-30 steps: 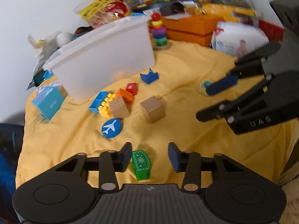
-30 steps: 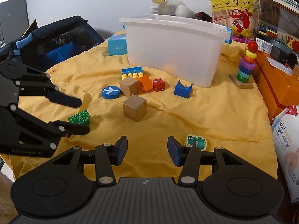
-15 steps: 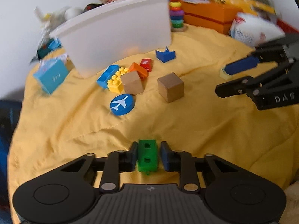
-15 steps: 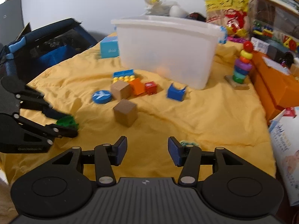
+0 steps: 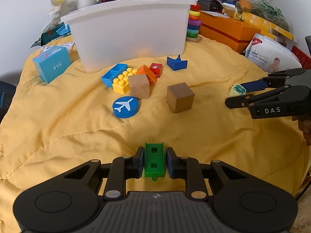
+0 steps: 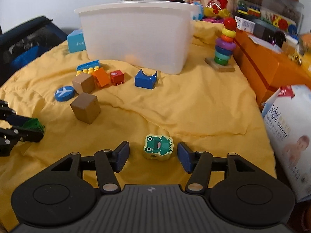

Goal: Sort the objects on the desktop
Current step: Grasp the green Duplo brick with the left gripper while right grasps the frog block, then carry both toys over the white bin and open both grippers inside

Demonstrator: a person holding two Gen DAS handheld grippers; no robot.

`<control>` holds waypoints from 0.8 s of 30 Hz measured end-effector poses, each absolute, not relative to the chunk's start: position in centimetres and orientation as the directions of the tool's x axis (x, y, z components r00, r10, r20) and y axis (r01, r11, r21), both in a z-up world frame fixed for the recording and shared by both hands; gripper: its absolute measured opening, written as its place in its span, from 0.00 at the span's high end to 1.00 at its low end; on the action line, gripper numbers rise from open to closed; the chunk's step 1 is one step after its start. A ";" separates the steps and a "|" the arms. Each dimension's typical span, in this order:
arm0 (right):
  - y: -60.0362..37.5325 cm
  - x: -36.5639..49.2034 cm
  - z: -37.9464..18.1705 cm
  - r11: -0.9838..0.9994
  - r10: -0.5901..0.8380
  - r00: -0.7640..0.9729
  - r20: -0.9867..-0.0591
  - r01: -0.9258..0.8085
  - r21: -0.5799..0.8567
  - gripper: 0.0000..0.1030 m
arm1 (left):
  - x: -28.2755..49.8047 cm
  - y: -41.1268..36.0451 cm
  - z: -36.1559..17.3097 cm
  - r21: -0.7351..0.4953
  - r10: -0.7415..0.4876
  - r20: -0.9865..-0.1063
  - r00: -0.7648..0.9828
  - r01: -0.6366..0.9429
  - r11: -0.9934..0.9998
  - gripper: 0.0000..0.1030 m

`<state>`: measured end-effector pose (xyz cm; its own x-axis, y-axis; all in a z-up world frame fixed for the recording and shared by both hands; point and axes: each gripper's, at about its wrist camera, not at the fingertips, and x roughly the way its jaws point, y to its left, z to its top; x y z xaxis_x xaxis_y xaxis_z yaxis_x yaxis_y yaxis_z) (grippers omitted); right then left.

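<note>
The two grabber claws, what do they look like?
Both are black plastic. The left gripper and right gripper each have two linkage arms with silver rivets, blue pads on the fingertips, round discs either side and a ribbed grey base. White letters "DAS" mark the right one's side.

Both wrist views look low, forward, sharing white bin [image 5: 128, 33]; edges perhaps distorted.

Count on the cloth: two wooden cubes [image 5: 139, 85] [image 5: 180, 97], one airplane disc [image 5: 125, 106], one blue brick [image 5: 114, 74], one yellow brick [image 5: 122, 80], one orange block [image 5: 146, 72], one red block [image 5: 155, 69], one blue notched block [image 5: 176, 63]. One green block [image 5: 154, 160], one frog block [image 6: 157, 146], one bin [image 5: 128, 31], one ring stacker [image 6: 223, 46], one blue box [image 5: 51, 63].
</note>
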<state>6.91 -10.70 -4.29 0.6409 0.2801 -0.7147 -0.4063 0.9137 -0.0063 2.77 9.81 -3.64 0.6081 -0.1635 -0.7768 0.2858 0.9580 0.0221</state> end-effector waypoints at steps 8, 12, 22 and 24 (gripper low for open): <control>-10.4 6.3 -2.9 0.892 0.322 0.646 -0.692 -0.453 -0.007 0.66 | 3.1 10.6 -2.6 -0.005 -0.183 -0.756 0.628 0.274 0.962 0.76; -10.5 6.7 -0.9 0.885 0.340 0.666 -0.664 -0.465 -0.013 0.66 | 3.6 10.6 -0.5 -0.007 -0.201 -0.725 0.659 0.284 0.959 0.77; -9.3 10.9 4.8 0.878 0.418 0.735 -0.534 -0.478 0.029 0.66 | 9.2 11.0 7.7 0.062 -0.207 -0.569 0.796 0.292 0.954 0.77; -9.2 12.5 6.2 0.877 0.426 0.755 -0.499 -0.480 0.022 0.66 | 10.9 11.0 9.3 0.087 -0.203 -0.535 0.820 0.292 0.952 0.77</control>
<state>12.47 -9.17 6.22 0.7550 0.4257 -0.4987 -0.4801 0.8769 0.0216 10.92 11.03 9.30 0.8199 -0.2027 -0.5355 0.2923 0.9523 0.0871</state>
